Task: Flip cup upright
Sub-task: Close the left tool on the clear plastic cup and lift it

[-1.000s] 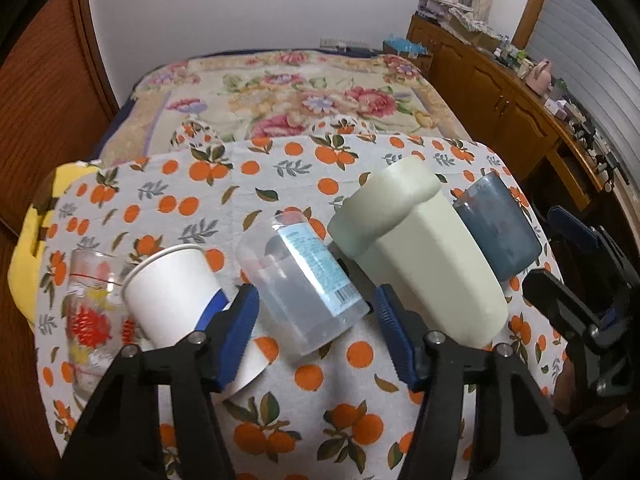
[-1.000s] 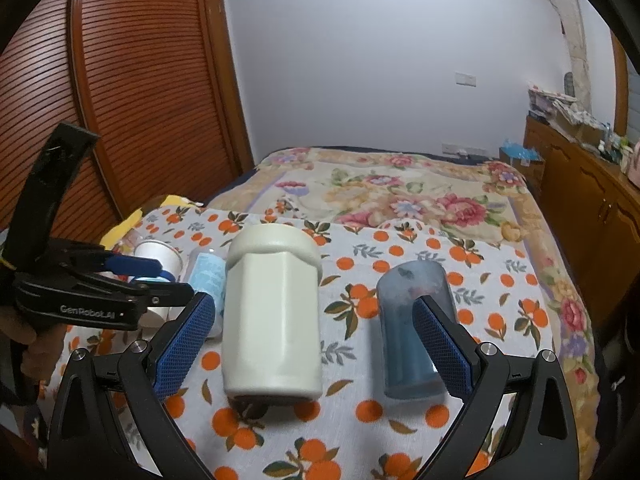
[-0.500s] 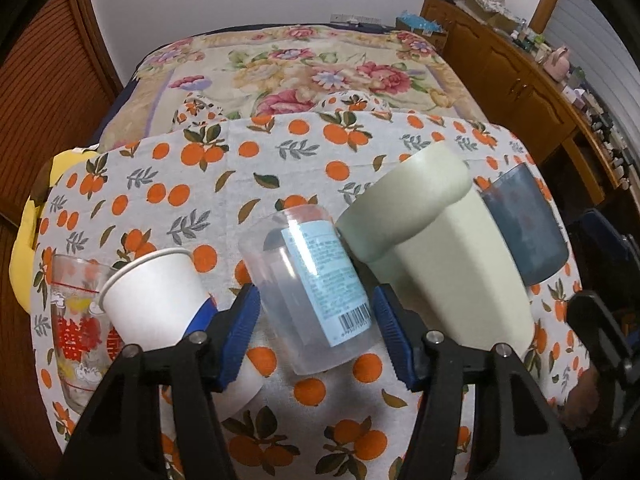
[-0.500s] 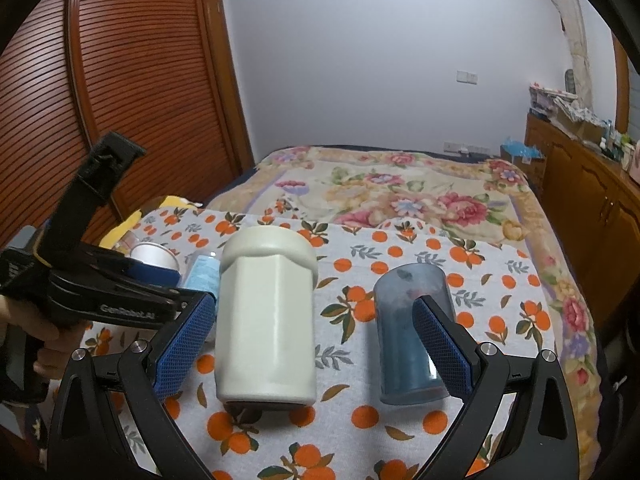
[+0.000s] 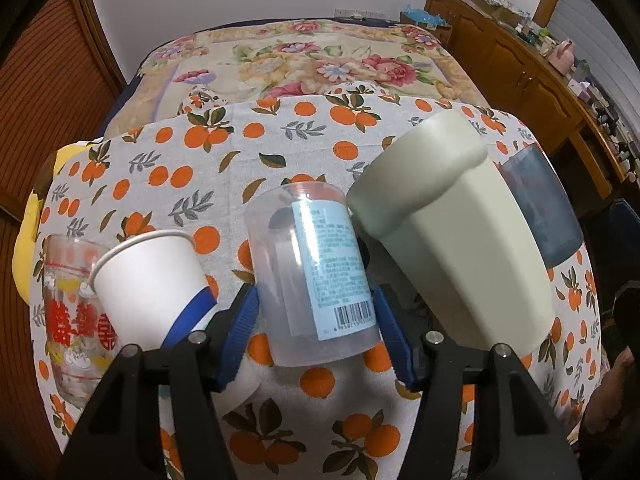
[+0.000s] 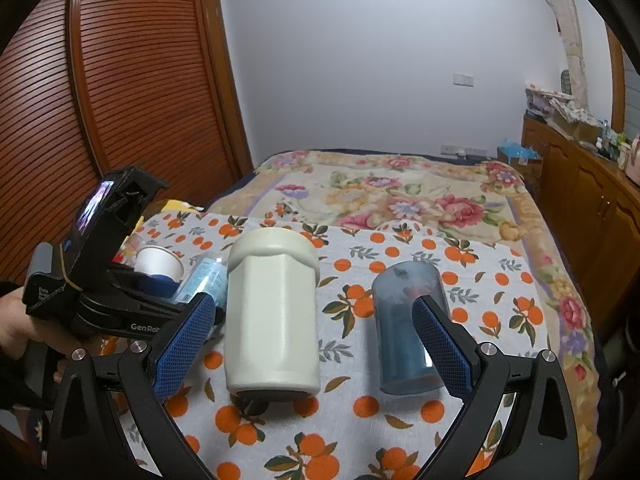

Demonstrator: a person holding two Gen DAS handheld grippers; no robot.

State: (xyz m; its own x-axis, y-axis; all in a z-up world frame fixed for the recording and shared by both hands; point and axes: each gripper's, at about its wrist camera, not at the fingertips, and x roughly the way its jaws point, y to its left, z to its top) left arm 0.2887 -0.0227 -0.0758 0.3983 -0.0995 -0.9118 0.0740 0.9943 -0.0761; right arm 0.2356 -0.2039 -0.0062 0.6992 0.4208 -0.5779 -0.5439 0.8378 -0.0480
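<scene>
A clear plastic cup with a blue label (image 5: 316, 280) stands upside down on the orange-print tablecloth (image 5: 240, 152). My left gripper (image 5: 316, 332) is open, its blue pads on either side of the cup's lower part; contact is unclear. The cup also shows in the right wrist view (image 6: 202, 280), behind the left gripper (image 6: 120, 304). A large cream cup (image 6: 272, 312) and a dark blue cup (image 6: 408, 328) stand upside down. My right gripper (image 6: 312, 344) is open and empty, with the cream cup between its pads.
An upright white paper cup (image 5: 148, 280) and a printed glass (image 5: 72, 312) stand at the left. The cream cup (image 5: 460, 232) and blue cup (image 5: 540, 208) stand close on the right. A flowered bed (image 5: 304, 60) lies behind the table, a wooden cabinet (image 5: 532, 80) at right.
My left gripper has moved forward and lower, so the clear cup now sits deeper between its pads. The right gripper has stayed nearly still.
</scene>
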